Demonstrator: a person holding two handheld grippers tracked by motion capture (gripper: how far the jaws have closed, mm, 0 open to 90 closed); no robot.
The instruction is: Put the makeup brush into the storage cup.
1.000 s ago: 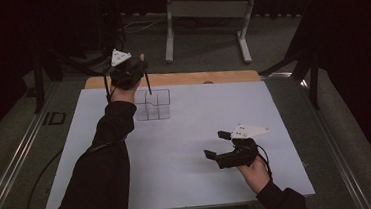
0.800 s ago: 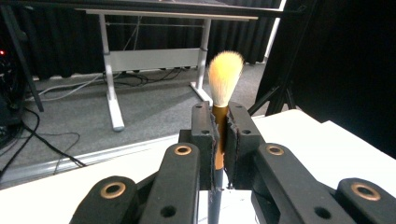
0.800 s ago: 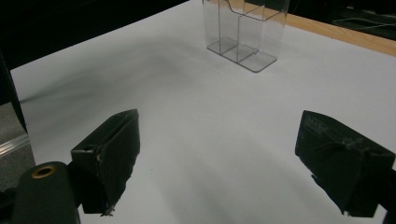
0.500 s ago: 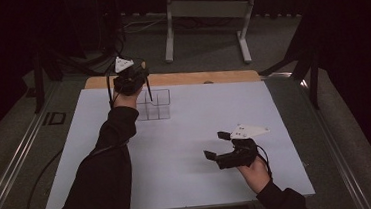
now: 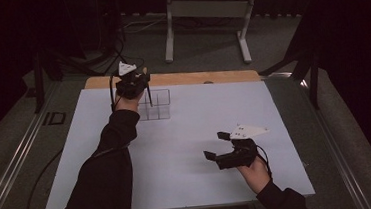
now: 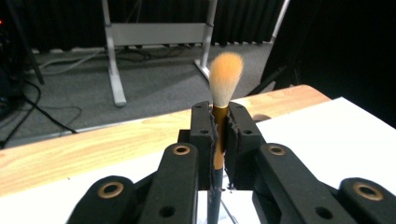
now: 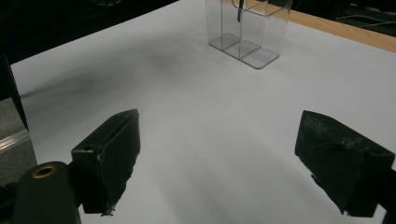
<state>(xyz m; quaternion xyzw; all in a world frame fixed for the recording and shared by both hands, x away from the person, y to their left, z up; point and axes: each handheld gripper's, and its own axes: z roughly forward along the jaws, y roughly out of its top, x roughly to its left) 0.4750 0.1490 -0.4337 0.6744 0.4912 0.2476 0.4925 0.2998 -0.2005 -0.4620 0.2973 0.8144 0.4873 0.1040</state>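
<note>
Left gripper view: nearest me, my left gripper (image 6: 219,135) has its fingers (image 6: 201,135) clamped on the makeup brush (image 6: 223,93), handle running straight down between them, bristles up. I judge the next move hinges on that upright axis meeting the clear organizer (image 5: 154,104) directly below. High view confirms this; my right gripper (image 5: 217,146), fingers spread wide and holding nothing, idles over the bench (image 5: 195,184), well apart.

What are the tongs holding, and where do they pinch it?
The left tongs pinch a brush on its gold collar, just below the bristles. The right tongs are open and hold nothing.
</note>
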